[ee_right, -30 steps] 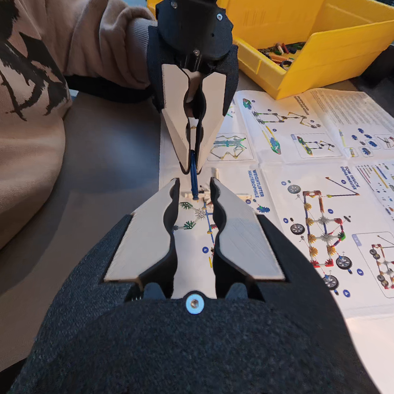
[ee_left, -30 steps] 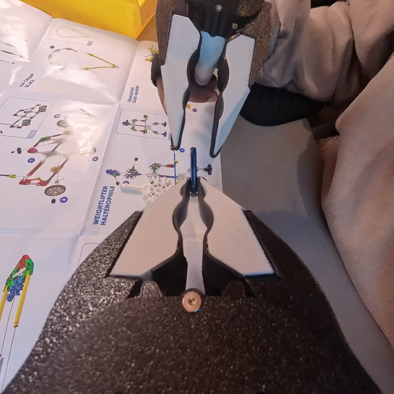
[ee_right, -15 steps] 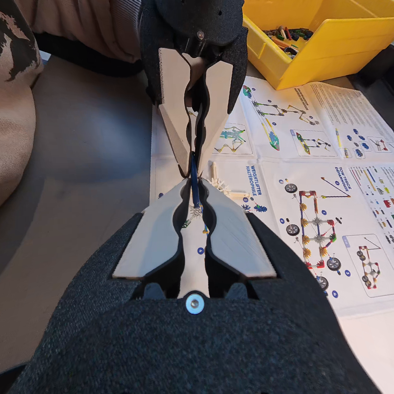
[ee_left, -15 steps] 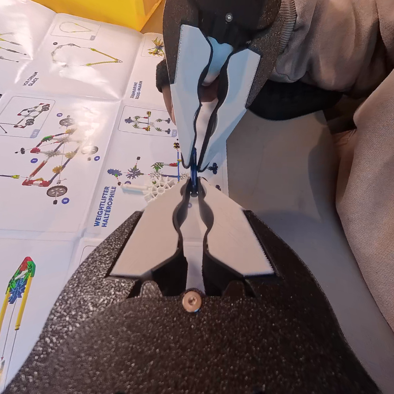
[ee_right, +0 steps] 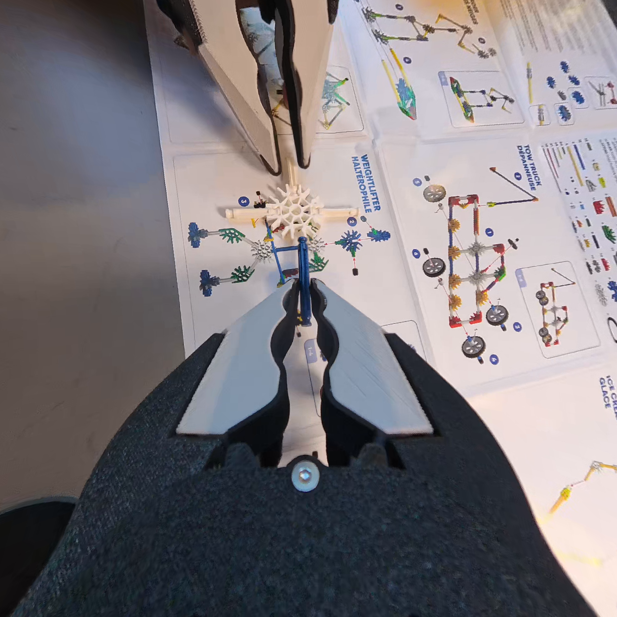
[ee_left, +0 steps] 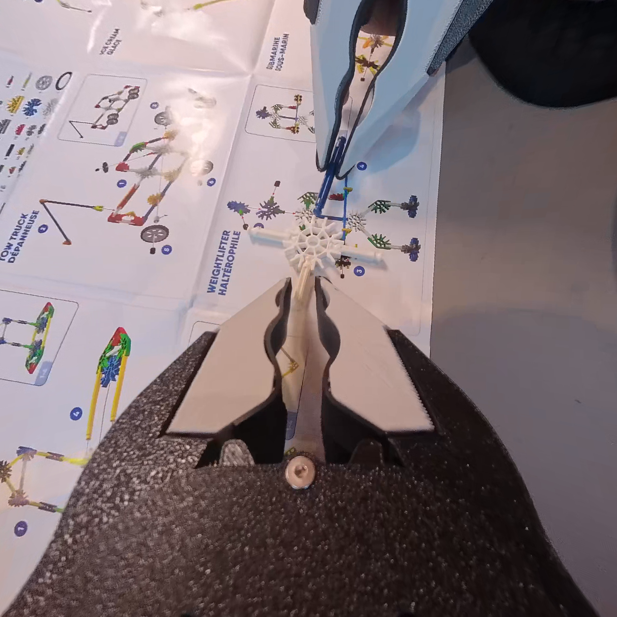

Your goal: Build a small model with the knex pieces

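A white snowflake connector [ee_left: 312, 242] with white rods plugged into it lies flat on the instruction sheet [ee_left: 133, 283]. My left gripper [ee_left: 302, 283] is low over the sheet. Its fingers stand slightly apart astride one white rod [ee_left: 302, 280] of that piece. My right gripper [ee_right: 303, 283] is shut on a blue rod [ee_right: 303, 267]. The rod's far tip is at the rim of the connector [ee_right: 293, 212]. In the left wrist view the right gripper [ee_left: 334, 170] comes in from the top with the blue rod [ee_left: 327, 187]. In the right wrist view the left gripper [ee_right: 288, 167] comes in from the top.
The printed instruction sheet [ee_right: 467, 417] covers most of the grey table [ee_left: 517, 300], whose bare part lies beside the sheet's edge. A dark sleeve [ee_left: 551, 50] is at the upper right of the left wrist view. The gap from one gripper's tips to the other's is roughly 8 cm.
The left gripper has let go of the blue rod, which the right gripper now holds alone. Both have dropped to the sheet: left onto the white rod, right bringing the blue rod's tip to the connector.
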